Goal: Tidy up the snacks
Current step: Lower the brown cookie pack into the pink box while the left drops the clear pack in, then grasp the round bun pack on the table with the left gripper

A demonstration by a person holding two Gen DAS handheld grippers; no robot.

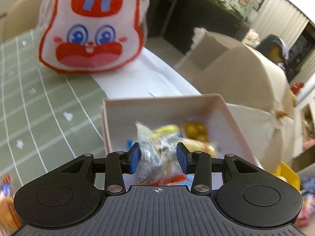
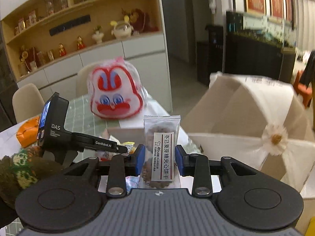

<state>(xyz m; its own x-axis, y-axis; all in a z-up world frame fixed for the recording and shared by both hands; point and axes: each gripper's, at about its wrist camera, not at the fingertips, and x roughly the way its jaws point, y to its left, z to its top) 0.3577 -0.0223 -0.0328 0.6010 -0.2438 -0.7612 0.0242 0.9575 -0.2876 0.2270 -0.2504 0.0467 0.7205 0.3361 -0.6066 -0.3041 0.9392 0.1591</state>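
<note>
While the white box (image 1: 222, 106) sits at the edge of the green grid mat (image 1: 39, 98), both grippers are busy around it. Going left to right from that box: the bunny bag (image 1: 92, 33) stands well behind it and to the left, on the mat. The left gripper (image 1: 159, 158) hangs right over the box, blue pads pinching a crinkly clear snack packet (image 1: 151, 157) that sticks up between them. Inside the box, just right of that packet, there's a yellow candy pack (image 1: 195, 130), kinda blurry. Further right, beside the box, is a big cardboard carton (image 1: 246, 74) with a daisy decoration (image 1: 279, 115) on it.

From the right wrist camera, the right gripper (image 2: 159, 159) is clamped on a cookie packet (image 2: 162, 147), held upright, in front of the box (image 2: 126, 132). The left gripper (image 2: 122, 148) shows to the left of the cookies, reaching toward the box, held by a hand in a knitted sleeve (image 2: 21, 169).
</note>
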